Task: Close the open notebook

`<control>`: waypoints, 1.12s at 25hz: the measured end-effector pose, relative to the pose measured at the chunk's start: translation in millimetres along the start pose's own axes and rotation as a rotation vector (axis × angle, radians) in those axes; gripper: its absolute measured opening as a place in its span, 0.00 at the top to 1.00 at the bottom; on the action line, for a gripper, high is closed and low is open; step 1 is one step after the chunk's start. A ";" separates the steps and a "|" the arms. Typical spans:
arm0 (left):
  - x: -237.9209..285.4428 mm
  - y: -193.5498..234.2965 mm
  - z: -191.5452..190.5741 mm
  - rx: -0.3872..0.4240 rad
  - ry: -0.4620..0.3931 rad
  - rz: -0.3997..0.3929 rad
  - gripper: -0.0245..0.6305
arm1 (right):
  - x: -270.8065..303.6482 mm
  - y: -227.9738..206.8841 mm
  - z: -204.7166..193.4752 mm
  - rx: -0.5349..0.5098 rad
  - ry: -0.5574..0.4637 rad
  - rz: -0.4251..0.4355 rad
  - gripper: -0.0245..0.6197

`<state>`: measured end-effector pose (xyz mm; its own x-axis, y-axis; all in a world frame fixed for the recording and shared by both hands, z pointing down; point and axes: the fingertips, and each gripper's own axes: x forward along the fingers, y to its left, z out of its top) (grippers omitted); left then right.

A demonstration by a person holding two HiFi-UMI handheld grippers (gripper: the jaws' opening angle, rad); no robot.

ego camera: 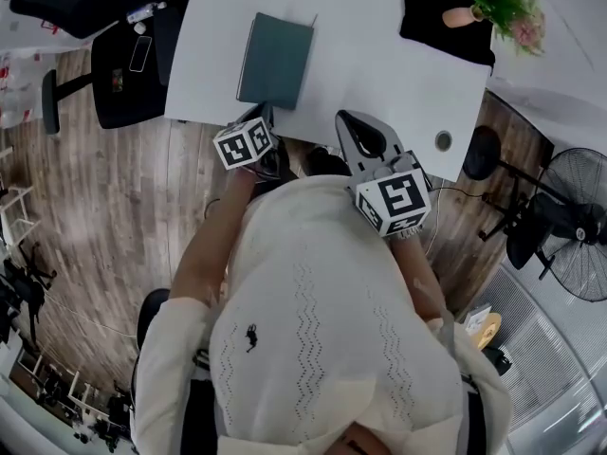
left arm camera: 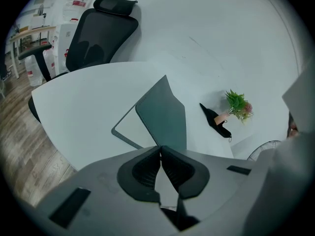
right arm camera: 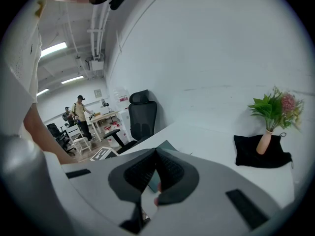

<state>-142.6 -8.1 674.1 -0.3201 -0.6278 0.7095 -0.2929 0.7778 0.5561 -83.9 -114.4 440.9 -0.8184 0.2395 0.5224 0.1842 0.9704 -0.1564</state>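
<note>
A dark teal notebook [ego camera: 275,62] lies on the white table [ego camera: 379,64] near its front edge. In the left gripper view its cover [left arm camera: 165,114] stands tilted up over a white page [left arm camera: 130,129]. The cover's near corner runs down into the jaws of my left gripper [left arm camera: 160,150], which are shut on it. In the head view my left gripper [ego camera: 267,112] sits at the notebook's near edge. My right gripper [ego camera: 351,123] hovers over the table's front edge, right of the notebook. Its jaws are shut with nothing held [right arm camera: 156,150].
A black cloth [ego camera: 441,22] with a small vase of flowers [ego camera: 498,3] lies at the table's far right. A cable hole [ego camera: 443,141] is near the right front edge. A black office chair [ego camera: 128,60] stands left of the table, and a fan [ego camera: 574,221] stands at the right.
</note>
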 end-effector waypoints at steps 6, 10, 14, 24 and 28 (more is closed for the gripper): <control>5.1 4.7 -3.2 -0.004 0.028 0.002 0.93 | 3.9 -1.0 -1.4 0.007 0.009 -0.009 0.96; 8.2 7.2 -4.8 -0.030 0.044 -0.009 0.93 | 6.3 0.1 -2.2 0.004 0.015 -0.012 0.96; 8.5 8.1 -5.0 -0.042 0.056 -0.020 0.93 | 7.2 -0.2 -1.5 0.006 0.016 -0.018 0.96; 10.6 7.7 -6.5 -0.004 0.083 -0.013 0.91 | 7.6 -1.1 -2.0 0.008 0.015 -0.018 0.96; 10.7 10.7 -5.9 0.024 0.088 0.021 0.89 | 8.4 -0.9 -2.8 0.008 0.019 -0.015 0.96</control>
<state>-143.8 -6.3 690.2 -0.2467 -0.6055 0.7567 -0.3083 0.7893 0.5310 -89.4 -113.1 447.7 -0.8109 0.2251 0.5402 0.1674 0.9737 -0.1544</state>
